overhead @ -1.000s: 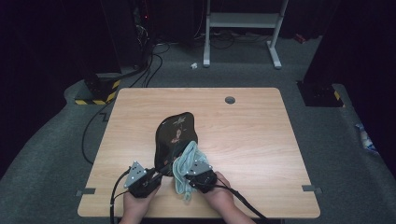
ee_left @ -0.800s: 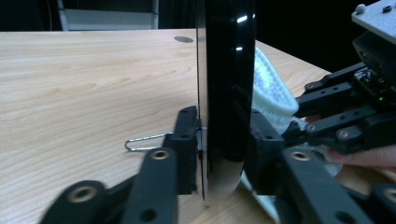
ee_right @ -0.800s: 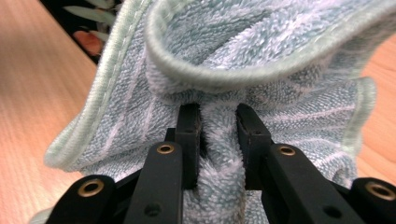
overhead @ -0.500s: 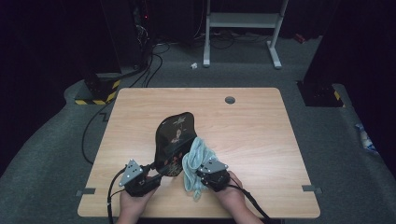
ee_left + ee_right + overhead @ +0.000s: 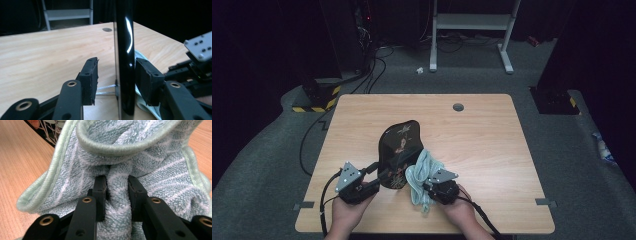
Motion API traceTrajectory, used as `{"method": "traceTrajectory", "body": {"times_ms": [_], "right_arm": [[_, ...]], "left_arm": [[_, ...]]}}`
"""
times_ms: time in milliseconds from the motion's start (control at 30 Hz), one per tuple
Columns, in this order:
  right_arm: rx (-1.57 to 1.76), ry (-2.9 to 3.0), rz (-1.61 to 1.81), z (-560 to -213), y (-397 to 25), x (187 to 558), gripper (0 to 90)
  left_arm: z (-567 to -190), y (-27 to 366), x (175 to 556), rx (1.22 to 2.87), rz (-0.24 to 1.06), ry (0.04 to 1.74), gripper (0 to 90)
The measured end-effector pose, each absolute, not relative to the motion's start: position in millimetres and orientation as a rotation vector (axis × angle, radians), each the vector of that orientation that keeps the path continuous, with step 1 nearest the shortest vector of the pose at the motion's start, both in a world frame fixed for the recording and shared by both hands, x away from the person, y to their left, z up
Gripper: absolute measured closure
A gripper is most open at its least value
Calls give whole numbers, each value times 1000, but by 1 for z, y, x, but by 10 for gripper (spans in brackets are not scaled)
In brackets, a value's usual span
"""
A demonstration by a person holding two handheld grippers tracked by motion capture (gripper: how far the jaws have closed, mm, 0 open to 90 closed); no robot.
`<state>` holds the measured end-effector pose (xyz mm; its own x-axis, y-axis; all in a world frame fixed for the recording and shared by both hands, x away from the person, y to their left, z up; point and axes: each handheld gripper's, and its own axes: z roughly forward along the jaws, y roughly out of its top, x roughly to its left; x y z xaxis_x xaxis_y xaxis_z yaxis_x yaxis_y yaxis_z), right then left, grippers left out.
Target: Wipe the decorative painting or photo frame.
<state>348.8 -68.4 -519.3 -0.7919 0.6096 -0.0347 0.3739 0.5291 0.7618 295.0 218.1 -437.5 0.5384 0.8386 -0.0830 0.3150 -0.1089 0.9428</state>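
Note:
A glossy black tray point(image 5: 399, 145) with a pale pattern stands near the table's front edge; in the left gripper view it rises on its edge point(image 5: 123, 62). My left gripper point(image 5: 382, 175) is open with the tray's rim between its jaws point(image 5: 116, 75); the right pad touches it and the left pad stands off. A pale green towel point(image 5: 422, 172) lies bunched against the tray's right side. My right gripper point(image 5: 427, 186) is shut on a fold of the towel point(image 5: 130, 157), pinched between its jaws point(image 5: 117, 192). The tray's corner point(image 5: 47, 127) shows behind the towel.
The wooden table point(image 5: 492, 150) has a round cable hole point(image 5: 457, 106) at the back. On the floor behind stand a white metal frame point(image 5: 472, 22), loose cables point(image 5: 372, 65) and a yellow-and-black striped block point(image 5: 314, 105) at the left.
My right gripper has drawn the towel a little to the right, off the tray's lower face. The left gripper has shifted slightly left and stays at the tray's rim.

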Motion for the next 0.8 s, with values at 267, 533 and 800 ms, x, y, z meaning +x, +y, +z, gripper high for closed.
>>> {"method": "traceTrajectory", "body": {"times_ms": [267, 533, 800], "right_arm": [[825, 2475, 1120, -520, -69, 348, 713], [823, 2459, 1099, -521, -67, 345, 716], [833, 2450, 1118, -521, -68, 345, 720]], "left_arm": [[-402, 214, 307, 1660, 584, 938, 533], [-384, 208, 322, 1675, 611, 925, 559], [-367, 199, 331, 1678, 640, 898, 603]]}}
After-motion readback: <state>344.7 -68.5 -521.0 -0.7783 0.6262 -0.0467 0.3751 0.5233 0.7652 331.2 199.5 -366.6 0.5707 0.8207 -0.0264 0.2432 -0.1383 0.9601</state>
